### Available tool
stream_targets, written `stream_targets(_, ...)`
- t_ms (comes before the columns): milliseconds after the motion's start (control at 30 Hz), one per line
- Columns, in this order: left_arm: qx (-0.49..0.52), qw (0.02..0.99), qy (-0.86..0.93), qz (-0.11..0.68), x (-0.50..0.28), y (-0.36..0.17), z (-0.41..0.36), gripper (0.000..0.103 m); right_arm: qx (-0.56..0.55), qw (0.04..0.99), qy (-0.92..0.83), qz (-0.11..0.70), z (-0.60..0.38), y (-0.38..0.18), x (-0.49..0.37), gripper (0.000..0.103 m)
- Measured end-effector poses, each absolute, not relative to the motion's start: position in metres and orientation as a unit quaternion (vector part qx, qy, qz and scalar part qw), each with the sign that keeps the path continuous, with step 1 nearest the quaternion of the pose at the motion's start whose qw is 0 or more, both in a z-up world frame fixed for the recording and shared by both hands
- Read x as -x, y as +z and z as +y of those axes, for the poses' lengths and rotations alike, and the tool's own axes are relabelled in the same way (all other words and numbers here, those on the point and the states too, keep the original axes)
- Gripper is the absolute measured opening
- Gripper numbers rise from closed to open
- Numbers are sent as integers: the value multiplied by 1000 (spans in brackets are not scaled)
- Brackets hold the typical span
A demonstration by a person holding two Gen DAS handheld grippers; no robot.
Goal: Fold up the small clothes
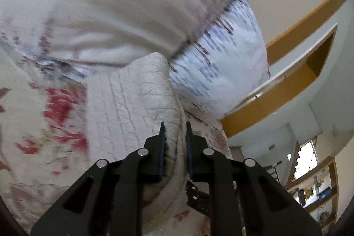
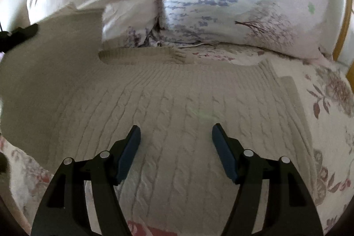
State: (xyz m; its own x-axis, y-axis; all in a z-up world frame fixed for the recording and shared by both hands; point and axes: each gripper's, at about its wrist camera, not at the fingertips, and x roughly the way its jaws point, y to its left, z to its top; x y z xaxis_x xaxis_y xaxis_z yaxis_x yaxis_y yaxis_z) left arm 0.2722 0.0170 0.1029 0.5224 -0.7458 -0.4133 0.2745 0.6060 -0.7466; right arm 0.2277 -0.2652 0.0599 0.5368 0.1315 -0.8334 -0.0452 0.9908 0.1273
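A cream cable-knit sweater [image 2: 177,103] lies spread on the bed, its left side raised off the bedspread. My left gripper [image 1: 176,125] is shut on a gathered fold of that sweater [image 1: 132,98], which hangs between its blue pads and drapes away from them. In the right wrist view the left gripper [image 2: 33,29] shows as a dark shape at the left edge, at the top of the lifted cloth. My right gripper [image 2: 176,127] is open just above the flat middle of the sweater, with nothing between its fingers.
Two large printed pillows [image 2: 221,3] lean at the head of the bed, close behind the sweater. A floral bedspread [image 2: 327,103] surrounds the sweater. A wooden ledge [image 1: 287,92] and shelves [image 1: 314,189] stand beyond the bed.
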Motion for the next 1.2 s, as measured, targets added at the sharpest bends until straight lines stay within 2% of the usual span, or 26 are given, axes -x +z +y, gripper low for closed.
stream_targets(200, 287, 796, -363, 391, -276, 98, -63, 14, -72, 882, 22, 465, -306, 67, -207, 69)
stream_targets(433, 288, 724, -421, 464, -282, 53, -130, 14, -148, 873, -19, 464, -369, 66, -194, 68)
stream_targets(467, 286, 718, -435, 461, -279, 56, -131, 18, -152, 874, -25, 462, -374, 69, -192, 68)
stream_targets(533, 274, 729, -447, 439, -272, 69, -125, 47, -162, 876, -22, 455, -381, 75, -192, 68)
stream_targets(600, 262, 758, -436, 407, -264, 86, -105, 63, -209, 869, 13, 449, -387, 82, -193, 68)
stream_targets(633, 255, 782, -413, 391, -260, 94, -89, 69, -240, 861, 40, 447, -390, 83, -196, 68)
stream_targets(700, 233, 819, -362, 379, -258, 100, -67, 74, -282, 842, 79, 453, -390, 82, -202, 68)
stream_targets(867, 186, 864, -256, 390, -249, 82, -27, 77, -348, 779, 143, 501, -368, 62, -225, 68)
stream_targets(1133, 142, 866, -218, 428, -256, 42, -29, 77, -360, 744, 155, 541, -345, 41, -251, 68)
stream_targets(1200, 151, 857, -230, 435, -261, 34, -30, 77, -363, 740, 157, 544, -343, 36, -255, 59)
